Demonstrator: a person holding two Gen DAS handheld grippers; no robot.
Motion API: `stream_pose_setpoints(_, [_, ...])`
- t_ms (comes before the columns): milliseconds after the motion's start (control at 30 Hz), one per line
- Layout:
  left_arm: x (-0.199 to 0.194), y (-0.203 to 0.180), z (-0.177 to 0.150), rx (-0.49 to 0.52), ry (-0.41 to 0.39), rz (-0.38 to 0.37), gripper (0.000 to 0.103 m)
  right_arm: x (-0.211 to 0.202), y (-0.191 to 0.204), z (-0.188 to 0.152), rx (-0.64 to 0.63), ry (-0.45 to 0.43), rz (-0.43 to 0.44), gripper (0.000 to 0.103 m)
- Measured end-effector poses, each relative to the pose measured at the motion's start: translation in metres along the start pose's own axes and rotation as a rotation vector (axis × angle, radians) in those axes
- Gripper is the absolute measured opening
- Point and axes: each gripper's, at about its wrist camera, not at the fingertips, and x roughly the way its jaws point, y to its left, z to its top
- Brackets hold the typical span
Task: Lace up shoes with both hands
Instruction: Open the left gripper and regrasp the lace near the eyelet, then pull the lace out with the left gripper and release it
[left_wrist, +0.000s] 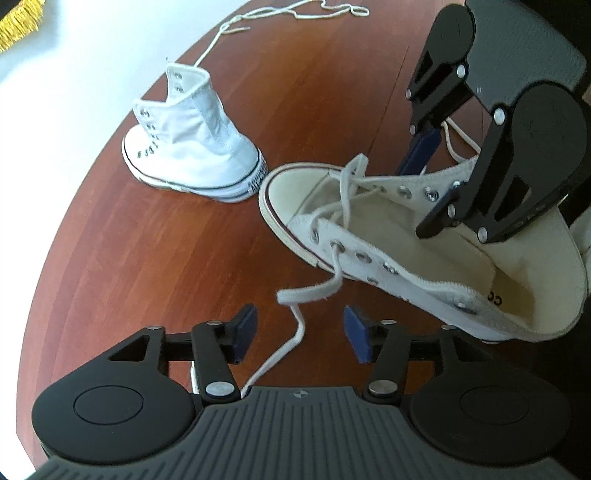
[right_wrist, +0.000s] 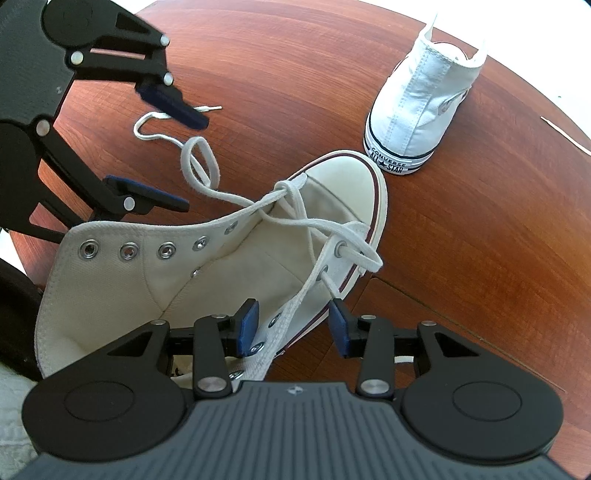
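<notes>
Both claws spread, gripping nothing; cream canvas high-top sneaker (right_wrist: 207, 266) on round red-brown wooden table (left_wrist: 129, 258), partly laced
Left gripper (left_wrist: 300, 334) straddles loose flat white lace (left_wrist: 295, 317) on the tabletop; right gripper (right_wrist: 293, 326) straddles the eyelet flap. Second white high-top shoe (left_wrist: 192, 140) upright, heel just beside cream toe, its own thin lace (left_wrist: 258, 26) trailing behind

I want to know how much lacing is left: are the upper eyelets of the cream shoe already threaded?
No: on the cream shoe the upper eyelets sit bare, and the lace crosses only the holes nearest the toe.
</notes>
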Motion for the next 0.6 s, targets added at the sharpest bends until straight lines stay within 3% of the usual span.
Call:
stream_pose_setpoints(400, [0.006,-0.011,0.017,0.123,-0.03,0.008,0.056,-0.002,-0.001,-0.003,-0.003,-0.004,-0.003,0.048])
stream_pose_setpoints(600, [0.018,-0.021,0.022,0.189,-0.02,-0.007,0.023,-0.002,-0.002,-0.005,-0.001,-0.008,-0.005,0.049])
